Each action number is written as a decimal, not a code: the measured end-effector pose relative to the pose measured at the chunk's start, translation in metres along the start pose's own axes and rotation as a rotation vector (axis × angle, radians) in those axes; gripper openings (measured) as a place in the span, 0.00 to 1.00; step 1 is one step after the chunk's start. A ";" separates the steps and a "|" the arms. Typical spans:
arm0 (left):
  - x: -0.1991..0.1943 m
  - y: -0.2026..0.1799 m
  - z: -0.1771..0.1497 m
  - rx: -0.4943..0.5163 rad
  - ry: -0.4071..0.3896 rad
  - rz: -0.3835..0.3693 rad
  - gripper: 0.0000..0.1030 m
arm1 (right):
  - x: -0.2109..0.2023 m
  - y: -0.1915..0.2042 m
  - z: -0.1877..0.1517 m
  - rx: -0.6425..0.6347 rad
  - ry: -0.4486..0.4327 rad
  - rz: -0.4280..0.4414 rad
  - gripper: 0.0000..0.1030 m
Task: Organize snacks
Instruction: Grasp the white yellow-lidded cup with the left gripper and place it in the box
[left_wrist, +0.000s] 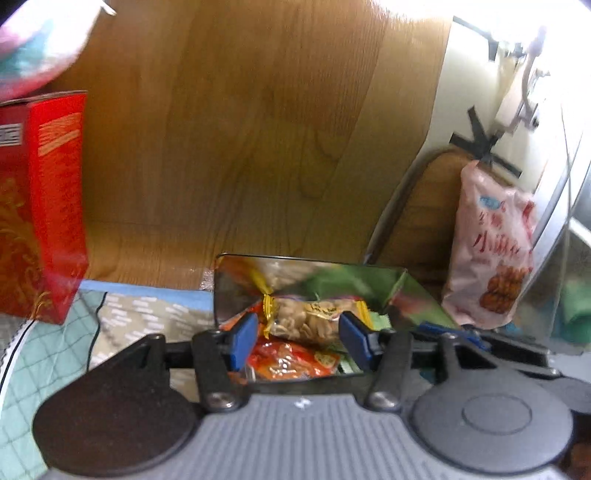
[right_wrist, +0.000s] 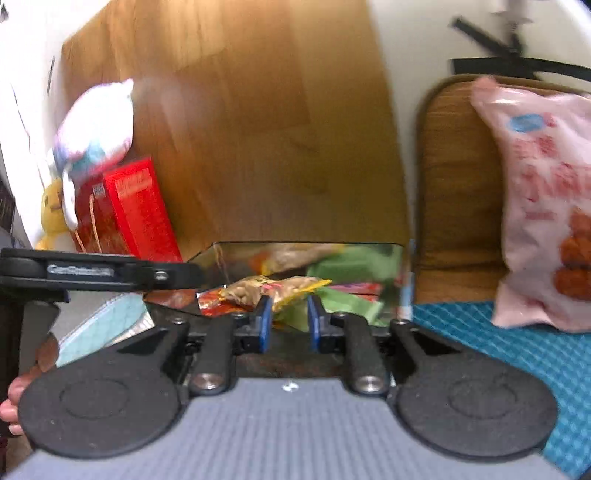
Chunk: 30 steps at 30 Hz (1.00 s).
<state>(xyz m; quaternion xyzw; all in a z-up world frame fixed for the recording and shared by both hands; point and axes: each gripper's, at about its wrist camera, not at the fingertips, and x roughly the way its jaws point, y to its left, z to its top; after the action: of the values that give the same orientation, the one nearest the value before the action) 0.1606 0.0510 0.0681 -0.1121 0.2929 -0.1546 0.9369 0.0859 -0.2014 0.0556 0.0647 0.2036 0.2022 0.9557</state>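
Blurred print everywhere — red characters on the pink bag (left_wrist: 491, 251) leaning against the wooden headboard (right_wrist: 454, 184), too smeared to read. Peanut packet (left_wrist: 306, 317) on top in the mirrored tray (left_wrist: 236, 280), over a red-orange packet (left_wrist: 291, 360) and green wrappers. Left gripper (left_wrist: 301, 338): jaws parted around the peanut packet, not pressing. Right gripper (right_wrist: 290, 319): jaws narrow, nothing held. Red box (right_wrist: 136, 210) and plush toys (right_wrist: 92, 133) to the left.

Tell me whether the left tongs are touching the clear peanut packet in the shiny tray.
Apart. In the left wrist view the left tongs stand open, with a visible gap on each side between the blue pads and the peanut packet.
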 end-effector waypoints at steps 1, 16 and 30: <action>-0.007 0.001 -0.003 -0.009 -0.008 -0.009 0.48 | -0.009 -0.004 -0.002 0.016 -0.002 -0.009 0.28; -0.057 -0.044 -0.088 -0.015 0.217 -0.310 0.49 | -0.130 -0.003 -0.091 0.145 0.164 0.208 0.47; -0.068 -0.081 -0.132 0.106 0.310 -0.393 0.70 | -0.112 0.029 -0.121 -0.046 0.210 0.084 0.29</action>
<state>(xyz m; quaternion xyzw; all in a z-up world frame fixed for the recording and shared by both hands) 0.0125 -0.0155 0.0215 -0.0925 0.3970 -0.3641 0.8374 -0.0684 -0.2161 -0.0079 0.0299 0.2949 0.2523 0.9211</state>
